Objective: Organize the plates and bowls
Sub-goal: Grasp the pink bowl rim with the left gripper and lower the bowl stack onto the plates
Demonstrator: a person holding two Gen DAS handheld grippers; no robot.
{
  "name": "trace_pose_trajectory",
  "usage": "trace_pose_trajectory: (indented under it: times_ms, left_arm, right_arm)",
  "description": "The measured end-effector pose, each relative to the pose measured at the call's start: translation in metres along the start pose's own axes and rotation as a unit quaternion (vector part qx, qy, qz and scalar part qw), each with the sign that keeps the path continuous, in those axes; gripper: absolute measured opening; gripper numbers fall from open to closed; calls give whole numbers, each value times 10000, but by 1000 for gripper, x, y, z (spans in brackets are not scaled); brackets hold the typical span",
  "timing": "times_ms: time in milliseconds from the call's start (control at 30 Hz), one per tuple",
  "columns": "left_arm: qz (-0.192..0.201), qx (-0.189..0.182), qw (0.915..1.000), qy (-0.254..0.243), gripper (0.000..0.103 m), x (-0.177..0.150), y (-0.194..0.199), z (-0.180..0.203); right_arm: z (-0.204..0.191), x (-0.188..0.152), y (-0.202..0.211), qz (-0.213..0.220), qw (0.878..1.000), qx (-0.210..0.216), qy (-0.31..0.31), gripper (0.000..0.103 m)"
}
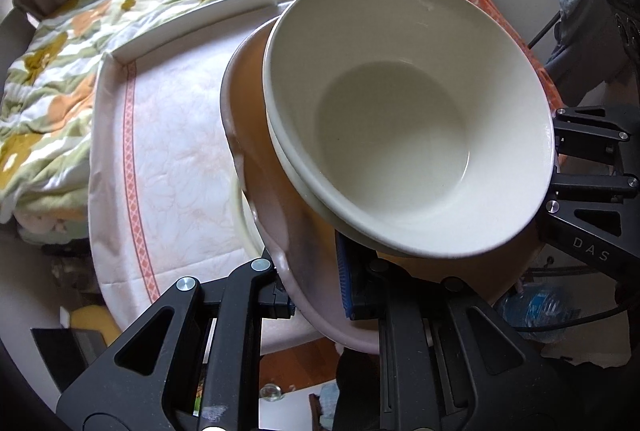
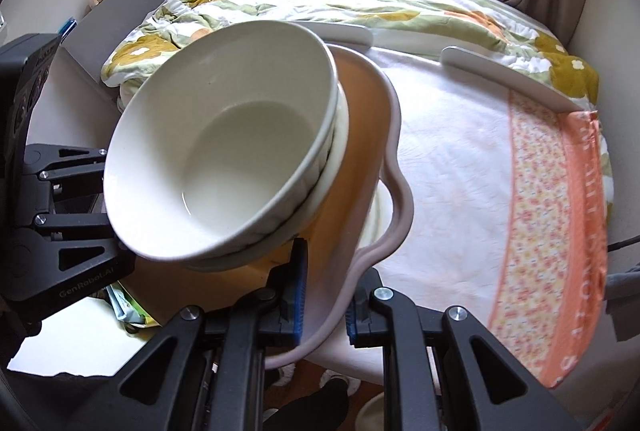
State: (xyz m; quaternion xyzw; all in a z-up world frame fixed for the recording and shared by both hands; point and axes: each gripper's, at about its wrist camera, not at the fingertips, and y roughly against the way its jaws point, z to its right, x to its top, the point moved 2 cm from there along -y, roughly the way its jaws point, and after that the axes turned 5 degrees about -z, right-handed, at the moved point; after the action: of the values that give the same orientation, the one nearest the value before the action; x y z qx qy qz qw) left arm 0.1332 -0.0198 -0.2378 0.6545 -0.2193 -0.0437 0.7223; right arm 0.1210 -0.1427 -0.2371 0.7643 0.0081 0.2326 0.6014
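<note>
A pink wavy-edged plate (image 1: pixel 264 191) carries a stack of two cream bowls (image 1: pixel 404 123); the stack is tilted. My left gripper (image 1: pixel 316 295) is shut on the plate's near rim. The same plate (image 2: pixel 384 159) and bowls (image 2: pixel 224 151) show in the right wrist view, where my right gripper (image 2: pixel 326 315) is shut on the opposite rim. Each view shows the other gripper beyond the bowls. A cream plate (image 1: pixel 244 227) lies partly hidden beneath the pink one.
A white tray table (image 1: pixel 120 135) covered by a pink cloth (image 2: pixel 460 171) with an orange floral border (image 2: pixel 560 231) lies under the dishes. A flowered quilt (image 1: pixel 120 15) covers the bed behind. Wood floor and clutter (image 1: pixel 536 311) lie below.
</note>
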Motion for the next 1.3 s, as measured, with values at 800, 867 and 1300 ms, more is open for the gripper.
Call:
trace_pose_trajectory:
  times_ms: [800,867,1300]
  left_arm:
    - [29,169,9997,200,11,-7,-51,-9]
    - [28,225,9995,227,13,-7,-51,-9]
    - [-24,561,9945,890,16,-10,-50,-6]
  right_arm:
    - [1,-12,-49,-98,9991,-6,-415,15]
    - [1,-13,-48,-117,9990,-17,-436,15]
    - [4,-15,-43,-75,9935,-158,-1120,15]
